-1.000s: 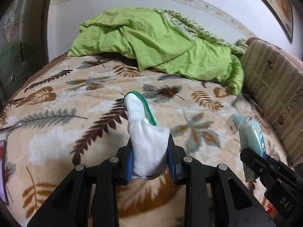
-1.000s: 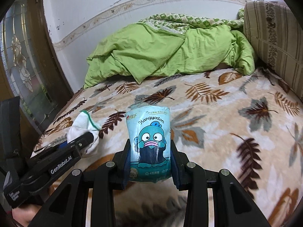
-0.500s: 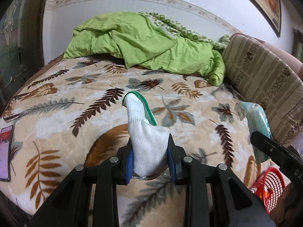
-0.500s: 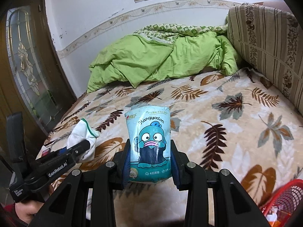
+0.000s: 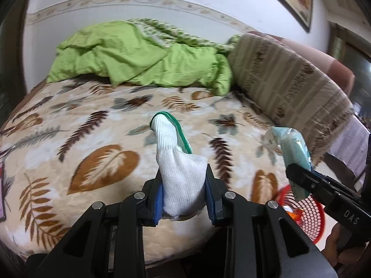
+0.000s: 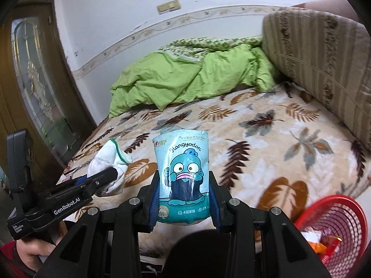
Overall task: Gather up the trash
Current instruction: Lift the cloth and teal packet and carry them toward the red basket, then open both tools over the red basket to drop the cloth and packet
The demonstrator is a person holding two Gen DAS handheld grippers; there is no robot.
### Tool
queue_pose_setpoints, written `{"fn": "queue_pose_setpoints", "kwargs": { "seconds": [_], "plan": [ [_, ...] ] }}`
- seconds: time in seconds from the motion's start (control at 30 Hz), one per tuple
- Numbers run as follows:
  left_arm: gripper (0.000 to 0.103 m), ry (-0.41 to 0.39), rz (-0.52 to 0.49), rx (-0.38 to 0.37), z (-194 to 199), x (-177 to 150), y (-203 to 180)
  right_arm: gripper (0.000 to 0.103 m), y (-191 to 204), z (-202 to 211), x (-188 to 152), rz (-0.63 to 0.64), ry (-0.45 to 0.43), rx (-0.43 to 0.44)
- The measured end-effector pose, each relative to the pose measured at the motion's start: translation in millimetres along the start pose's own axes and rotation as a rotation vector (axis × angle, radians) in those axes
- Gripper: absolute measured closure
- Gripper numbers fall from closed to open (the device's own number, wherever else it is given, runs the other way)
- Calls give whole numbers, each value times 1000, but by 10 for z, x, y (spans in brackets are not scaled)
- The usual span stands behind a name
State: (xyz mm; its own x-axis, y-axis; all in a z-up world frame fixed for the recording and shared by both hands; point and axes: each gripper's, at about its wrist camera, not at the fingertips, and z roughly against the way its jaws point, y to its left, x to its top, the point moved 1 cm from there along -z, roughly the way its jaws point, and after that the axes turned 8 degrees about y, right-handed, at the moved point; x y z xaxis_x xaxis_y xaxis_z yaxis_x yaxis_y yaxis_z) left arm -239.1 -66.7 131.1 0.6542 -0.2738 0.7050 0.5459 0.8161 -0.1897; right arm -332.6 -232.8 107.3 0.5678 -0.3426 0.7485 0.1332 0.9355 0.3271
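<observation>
Left gripper point(image 5: 183, 199) jaws pinch white sock point(image 5: 179, 173); right gripper point(image 6: 183, 202) jaws pinch tissue pack point(image 6: 183, 176) above bed point(image 6: 278, 153), red basket point(image 6: 334, 222) near right.

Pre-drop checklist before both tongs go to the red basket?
1. Left tongs shut on white glove: ok.
2. Right tongs shut on tissue pack: ok.
3. Red basket in view, beside the bed: ok.
4. Basket has room: cannot tell; some wrappers already inside, bottom partly hidden.
5. Either tongs over the basket: not ok; both are above the bed edge.
6. Tongs clear of each other: ok.
</observation>
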Motion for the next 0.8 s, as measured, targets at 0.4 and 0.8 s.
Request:
{"fn": "queue_pose_setpoints", "kwargs": {
  "seconds": [0.4, 0.8],
  "plan": [
    [74, 65, -149, -122, -266, -8, -699, 64, -598, 336, -182, -125, 5, -117],
    [74, 200, -279, -384, -527, -44, -1528, 64, -1327, 815, -387, -295, 7, -274]
  ]
}}
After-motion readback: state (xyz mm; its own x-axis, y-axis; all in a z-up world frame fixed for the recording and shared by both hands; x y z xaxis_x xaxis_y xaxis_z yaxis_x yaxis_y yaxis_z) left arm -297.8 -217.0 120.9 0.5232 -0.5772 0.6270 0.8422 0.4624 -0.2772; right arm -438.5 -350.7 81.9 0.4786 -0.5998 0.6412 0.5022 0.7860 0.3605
